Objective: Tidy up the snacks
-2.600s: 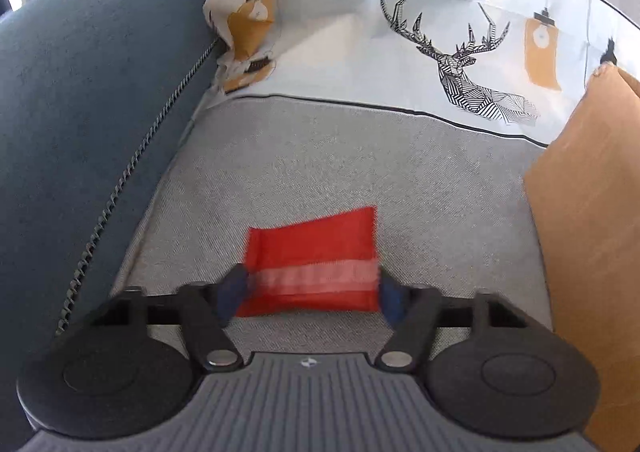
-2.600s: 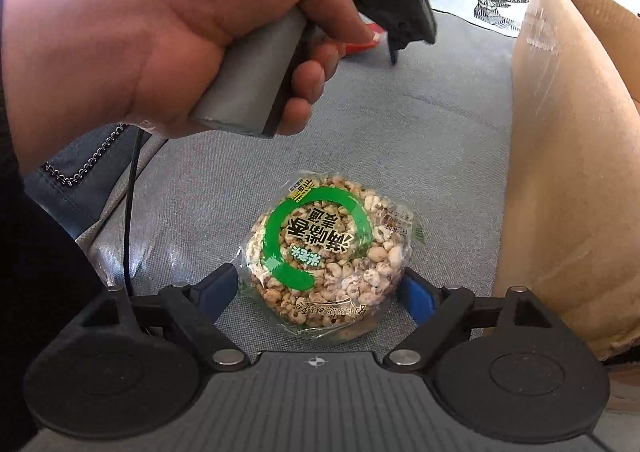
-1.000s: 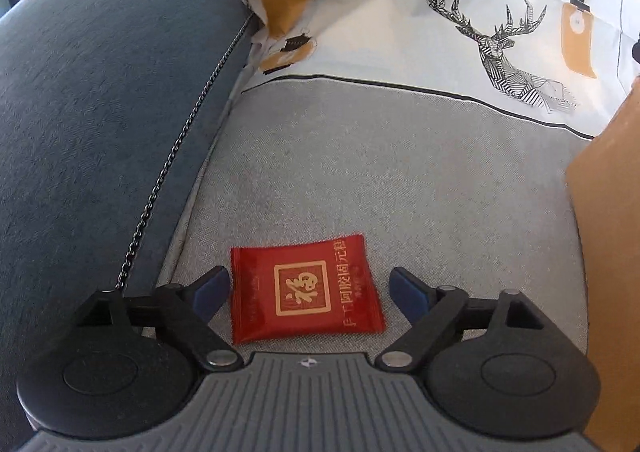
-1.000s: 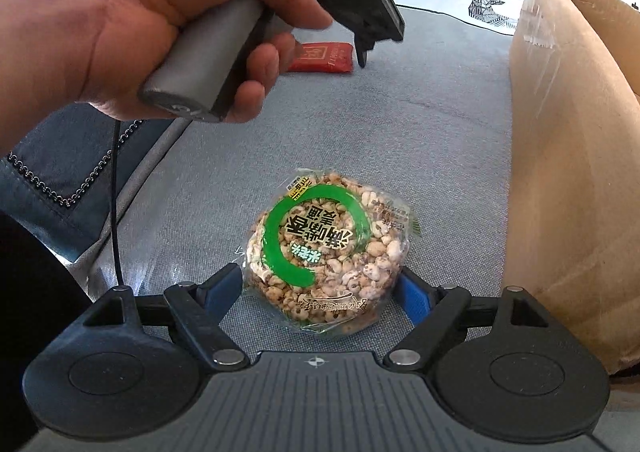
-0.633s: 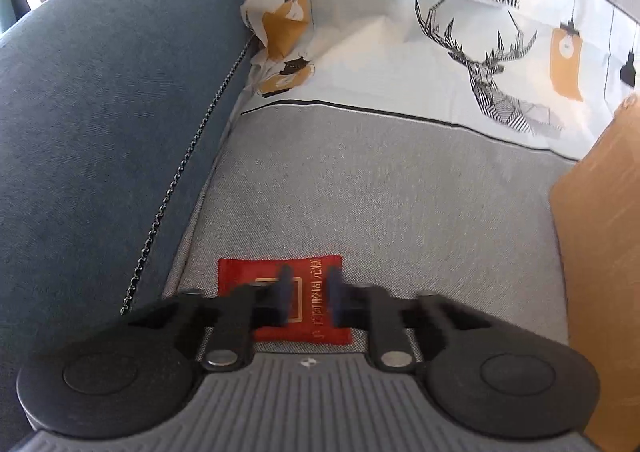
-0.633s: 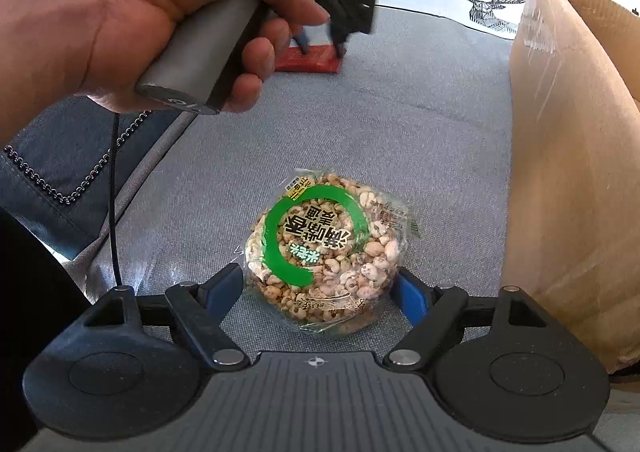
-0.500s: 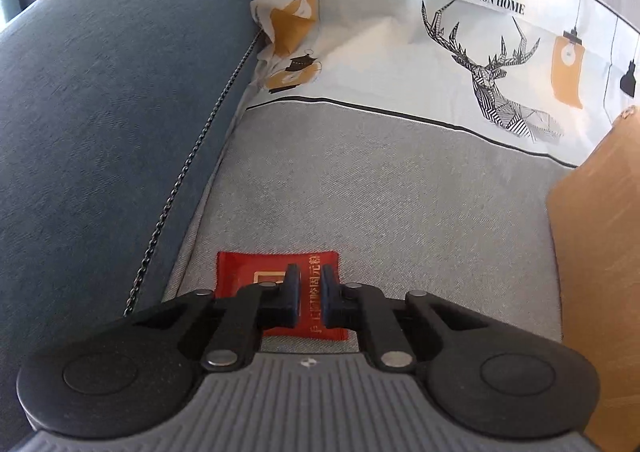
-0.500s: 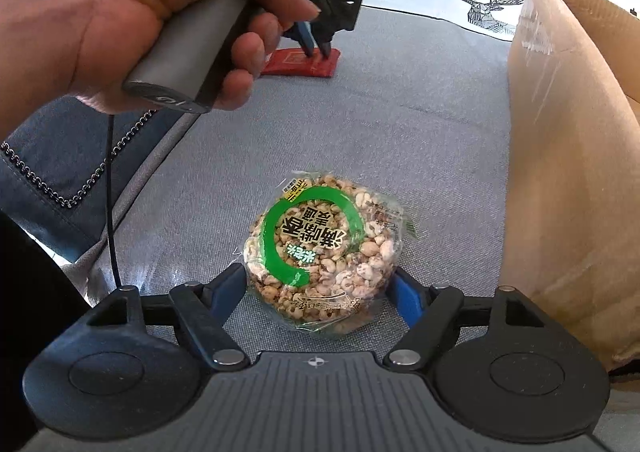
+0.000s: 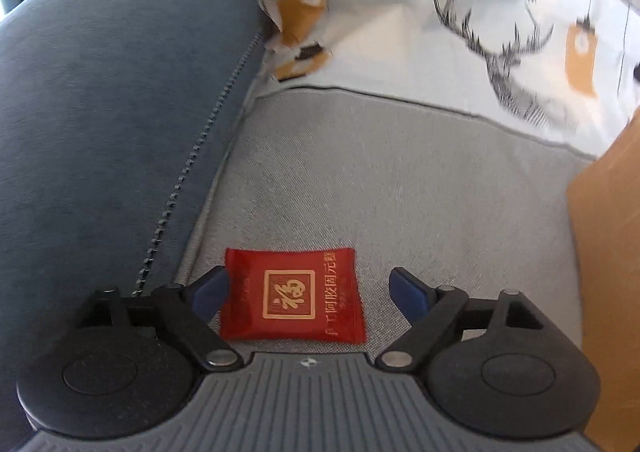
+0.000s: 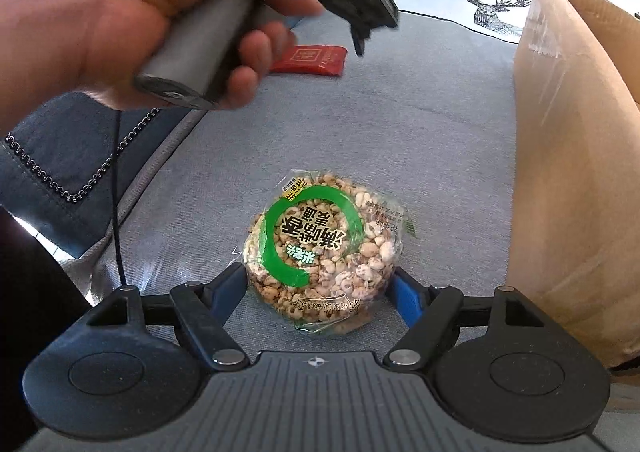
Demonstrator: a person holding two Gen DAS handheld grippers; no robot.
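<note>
A grey sofa seat (image 9: pixel 400 188) carries everything, with a dark blue cushion (image 9: pixel 100 112) on one side and a cardboard box (image 10: pixel 568 172) standing on the other, probably where the snacks are meant to go. Nearer the box lies a round puffed-grain cake pack (image 10: pixel 326 252), flat on the seat, with the right gripper (image 10: pixel 320 290) pinching it; its blue pads appear to touch the wrapper on both sides, though the plastic hides the exact contact. Farther off, the small red packet (image 9: pixel 292 296) lies flat between the tongs of the left gripper (image 9: pixel 308 288), which are spreading apart and press nothing. The step in hand is picking up; next the left needs to close squarely on the packet.
</note>
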